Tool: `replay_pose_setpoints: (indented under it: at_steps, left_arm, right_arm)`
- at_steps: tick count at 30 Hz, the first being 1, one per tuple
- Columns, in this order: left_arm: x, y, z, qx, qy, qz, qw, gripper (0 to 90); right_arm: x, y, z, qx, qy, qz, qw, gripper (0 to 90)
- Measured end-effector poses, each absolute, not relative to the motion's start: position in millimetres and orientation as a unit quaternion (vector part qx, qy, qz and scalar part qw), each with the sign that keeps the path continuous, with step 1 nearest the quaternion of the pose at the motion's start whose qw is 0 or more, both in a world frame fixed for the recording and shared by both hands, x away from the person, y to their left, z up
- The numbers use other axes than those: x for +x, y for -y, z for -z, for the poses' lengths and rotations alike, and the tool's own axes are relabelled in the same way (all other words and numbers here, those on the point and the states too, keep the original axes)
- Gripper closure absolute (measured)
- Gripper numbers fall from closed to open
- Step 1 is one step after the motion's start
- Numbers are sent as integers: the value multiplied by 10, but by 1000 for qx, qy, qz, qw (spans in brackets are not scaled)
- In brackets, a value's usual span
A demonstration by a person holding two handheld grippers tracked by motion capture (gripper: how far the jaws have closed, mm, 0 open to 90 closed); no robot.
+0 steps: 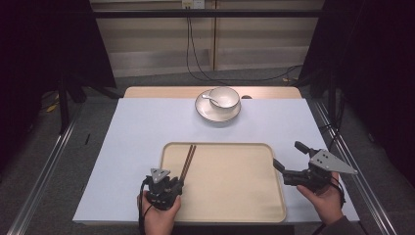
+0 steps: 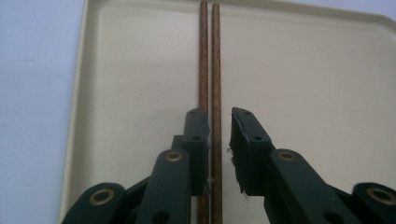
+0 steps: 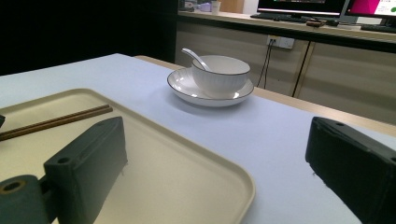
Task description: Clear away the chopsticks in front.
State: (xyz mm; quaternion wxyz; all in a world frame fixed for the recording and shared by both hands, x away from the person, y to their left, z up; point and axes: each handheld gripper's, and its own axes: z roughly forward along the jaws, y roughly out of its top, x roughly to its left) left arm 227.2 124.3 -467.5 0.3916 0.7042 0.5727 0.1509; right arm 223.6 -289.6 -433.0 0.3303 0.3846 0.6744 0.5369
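Note:
Two brown chopsticks (image 1: 187,161) lie side by side on the left part of a cream tray (image 1: 230,196). My left gripper (image 1: 177,182) hangs over their near ends. In the left gripper view the chopsticks (image 2: 215,56) run straight away from me. The jaws of the left gripper (image 2: 219,116) stand narrowly apart, with one stick in the gap beside the left jaw and a sliver of room before the right jaw. My right gripper (image 1: 288,154) is held at the tray's right edge, open wide with nothing between its fingers.
A white bowl (image 1: 225,97) with a white spoon (image 1: 209,98) in it stands on a white plate (image 1: 208,113) at the far middle of the pale table (image 1: 137,127). In the right gripper view the bowl (image 3: 222,74) lies beyond the tray's corner (image 3: 233,186).

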Motion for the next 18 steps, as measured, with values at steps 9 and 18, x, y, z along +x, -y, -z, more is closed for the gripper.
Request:
replay_pose_setpoints:
  at_steps: [9, 18]
  left_arm:
    - [2389, -1299, 4603, 692, -545, -159, 446, 573]
    - [2531, -1363, 4427, 685, -509, -171, 492, 404]
  right_arm:
    - [2247, 2898, 4331, 387, -674, -536, 330, 48]
    - [2236, 2904, 4325, 386, -673, -537, 331, 48]
